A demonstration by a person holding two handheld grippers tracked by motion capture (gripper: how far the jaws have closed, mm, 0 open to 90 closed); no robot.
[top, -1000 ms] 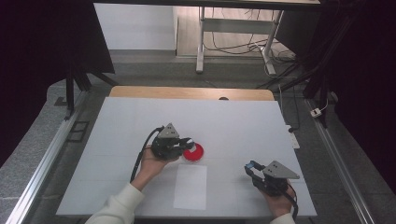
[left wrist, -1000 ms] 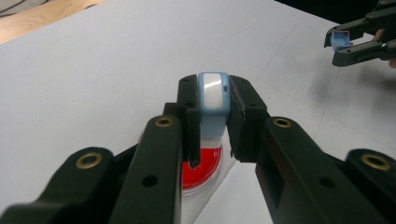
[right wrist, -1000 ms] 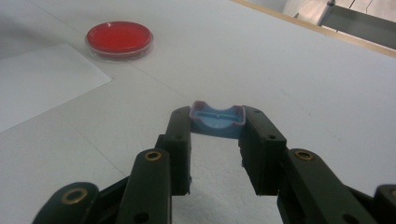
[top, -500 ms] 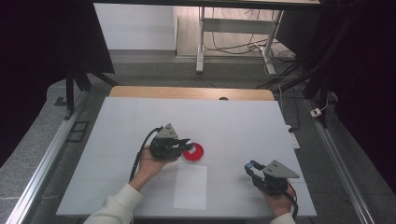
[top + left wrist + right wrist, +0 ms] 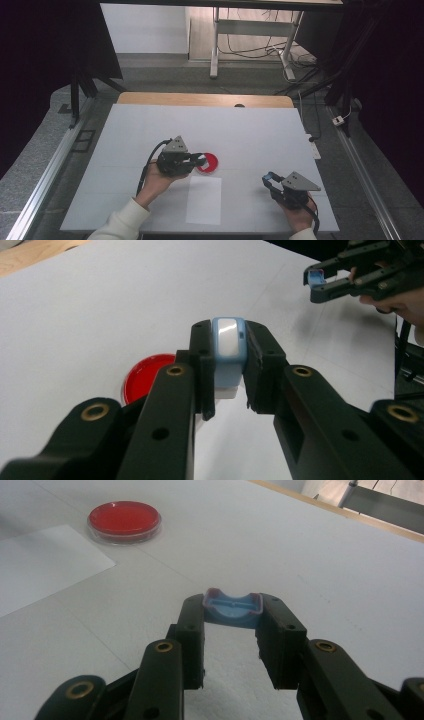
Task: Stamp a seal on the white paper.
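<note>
My left gripper [image 5: 228, 360] is shut on a small white and light-blue piece [image 5: 227, 337], held upright between its jaws. In the high view the left gripper [image 5: 200, 161] hovers at the left edge of a red round dish [image 5: 210, 163] lying on the white table [image 5: 250, 130]. The red dish [image 5: 145, 382] shows just left of the jaws. My right gripper [image 5: 232, 612] is shut on a blue cap-like piece [image 5: 232, 606], low over the table at the front right [image 5: 268, 178]. That right gripper [image 5: 325, 280] also appears far off in the left gripper view.
A white paper sheet [image 5: 204, 199] lies flat near the front edge, between the two hands; the sheet [image 5: 40, 565] and the red dish [image 5: 125, 519] lie left of my right gripper. A wooden strip [image 5: 200, 99] borders the table's far edge.
</note>
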